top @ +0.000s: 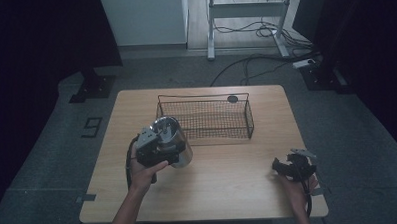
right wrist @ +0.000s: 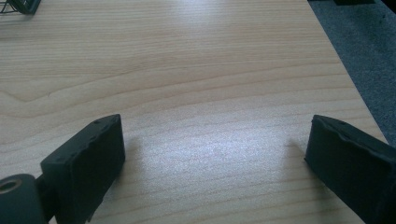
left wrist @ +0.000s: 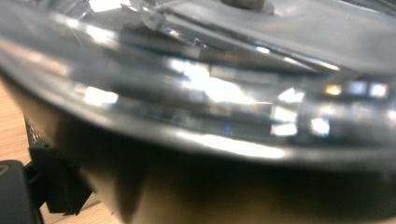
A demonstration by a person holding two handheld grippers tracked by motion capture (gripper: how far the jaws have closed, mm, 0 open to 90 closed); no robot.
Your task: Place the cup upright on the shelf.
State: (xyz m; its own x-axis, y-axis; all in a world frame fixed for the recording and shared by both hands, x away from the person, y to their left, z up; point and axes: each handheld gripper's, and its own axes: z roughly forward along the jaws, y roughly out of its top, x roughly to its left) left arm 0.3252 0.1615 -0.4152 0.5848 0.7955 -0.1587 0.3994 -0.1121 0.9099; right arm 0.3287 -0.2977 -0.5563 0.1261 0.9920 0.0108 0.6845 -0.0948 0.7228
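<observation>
Metal cup (top: 173,140), stiff, slick, likely light, is clamped by the left gripper (top: 160,146) at basket's (top: 206,98) seven o'clock; right gripper (right wrist: 215,158) gapes empty.

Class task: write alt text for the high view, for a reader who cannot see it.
A person's left gripper holds a shiny metal cup above a wooden table, beside a black wire basket. The right gripper rests open near the table's right edge.

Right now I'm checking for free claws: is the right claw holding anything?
No, the right claw has its jaws wide apart over the bare wooden table.
</observation>
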